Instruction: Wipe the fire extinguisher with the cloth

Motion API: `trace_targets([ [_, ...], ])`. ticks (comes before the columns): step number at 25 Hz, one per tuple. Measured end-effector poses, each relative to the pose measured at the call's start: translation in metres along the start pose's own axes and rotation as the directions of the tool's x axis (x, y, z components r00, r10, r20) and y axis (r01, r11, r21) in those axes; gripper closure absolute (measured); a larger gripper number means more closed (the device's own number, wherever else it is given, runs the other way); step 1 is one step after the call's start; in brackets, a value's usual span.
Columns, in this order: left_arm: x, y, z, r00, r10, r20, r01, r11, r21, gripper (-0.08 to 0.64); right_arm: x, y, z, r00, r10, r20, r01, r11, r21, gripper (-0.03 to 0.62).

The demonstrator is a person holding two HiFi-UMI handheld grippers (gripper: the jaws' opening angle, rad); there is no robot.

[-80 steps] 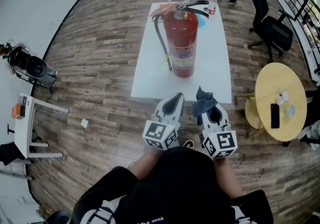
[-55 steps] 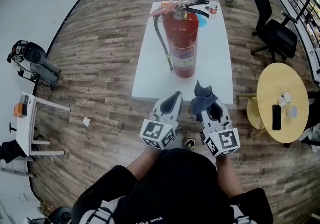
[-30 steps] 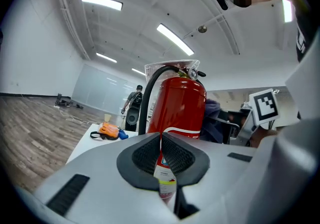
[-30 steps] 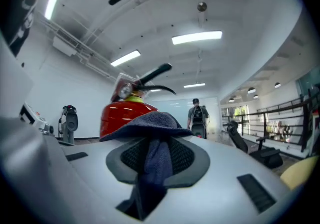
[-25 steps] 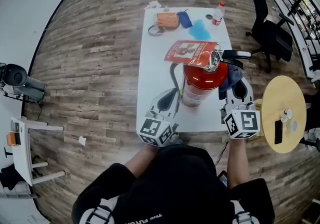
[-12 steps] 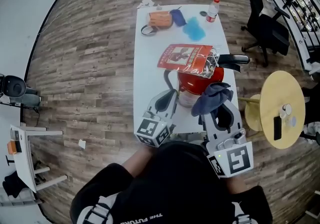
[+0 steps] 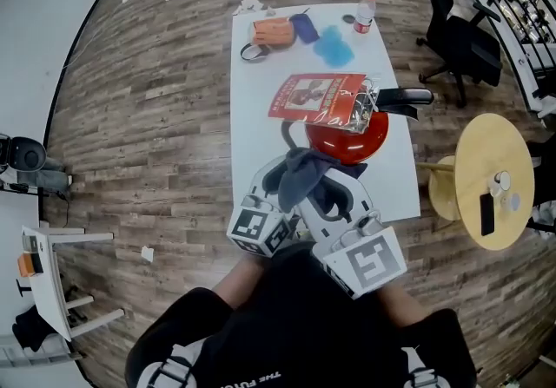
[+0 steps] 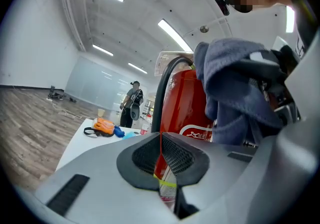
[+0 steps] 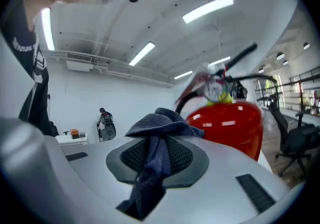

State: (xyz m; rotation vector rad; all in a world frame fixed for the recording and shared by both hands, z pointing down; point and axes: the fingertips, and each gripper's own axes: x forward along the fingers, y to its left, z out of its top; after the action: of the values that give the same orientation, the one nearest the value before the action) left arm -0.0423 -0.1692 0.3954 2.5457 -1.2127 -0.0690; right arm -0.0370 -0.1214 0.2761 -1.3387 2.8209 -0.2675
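Both are closed, my left gripper empty, my right gripper pinching the cloth just short of the upright fire extinguisher.

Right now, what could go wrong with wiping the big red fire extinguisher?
1. The fire extinguisher stands tall toward the near end of the table, and the left tool is shut on nothing, so a hard push might tip it.
2. The right tool pinches only a fold of the cloth; the loose rest could slip out or snag on the handle.
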Motion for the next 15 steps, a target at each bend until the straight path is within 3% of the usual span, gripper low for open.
trace_targets([
  [4,-0.003,0.009,0.0,1.0,0.013,-0.003,-0.013,1.0,0.013,0.534,-0.002,-0.017,-0.049,0.996,0.027,-0.085,-0.018,0.995,0.097,0.511],
  [9,-0.009,0.025,-0.013,0.998,0.05,-0.033,-0.049,0.999,0.002,0.534,-0.02,-0.04,-0.108,0.98,-0.022,-0.196,0.025,1.0,0.011,0.511],
  [12,-0.009,0.023,-0.017,0.999,0.031,-0.045,-0.031,1.0,0.001,0.534,-0.029,-0.048,-0.113,0.975,-0.018,-0.219,0.01,0.999,-0.04,0.512],
  [15,-0.007,0.017,-0.019,0.999,0.009,-0.048,-0.009,1.0,0.001,0.534,-0.046,-0.065,-0.111,0.971,-0.054,-0.233,0.05,0.998,-0.024,0.512],
])
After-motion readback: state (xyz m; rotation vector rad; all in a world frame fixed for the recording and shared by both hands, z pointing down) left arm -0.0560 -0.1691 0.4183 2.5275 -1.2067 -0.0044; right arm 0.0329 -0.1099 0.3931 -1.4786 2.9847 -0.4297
